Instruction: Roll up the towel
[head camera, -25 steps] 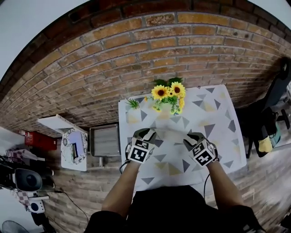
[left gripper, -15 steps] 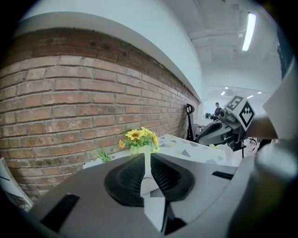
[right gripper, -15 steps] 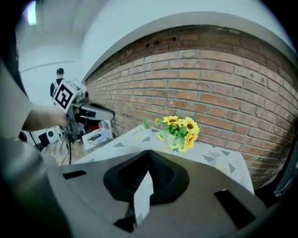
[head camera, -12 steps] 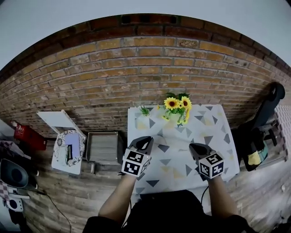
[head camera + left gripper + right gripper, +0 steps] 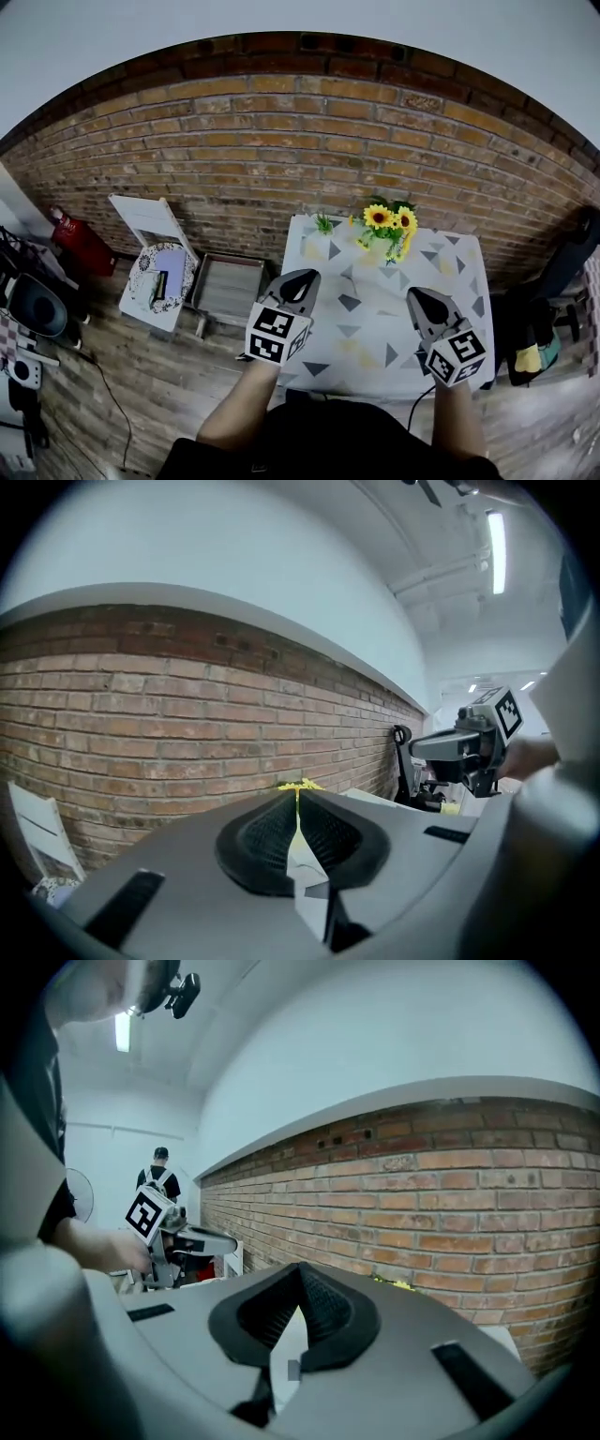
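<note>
Here both the left gripper [image 5: 304, 278] and right gripper [image 5: 419, 296] hover above the table [image 5: 375, 319], fingers closed, empty.

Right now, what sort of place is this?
Probably an indoor studio or lab rather than a home: a long bare brick wall, a wood-plank floor, a small table with sunflowers, and strip lights overhead.

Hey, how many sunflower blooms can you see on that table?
2. One sunflower bloom sits at the left of the bunch, the other bloom just right of it, at the far edge of the table by the brick wall. More may be hidden.
</note>
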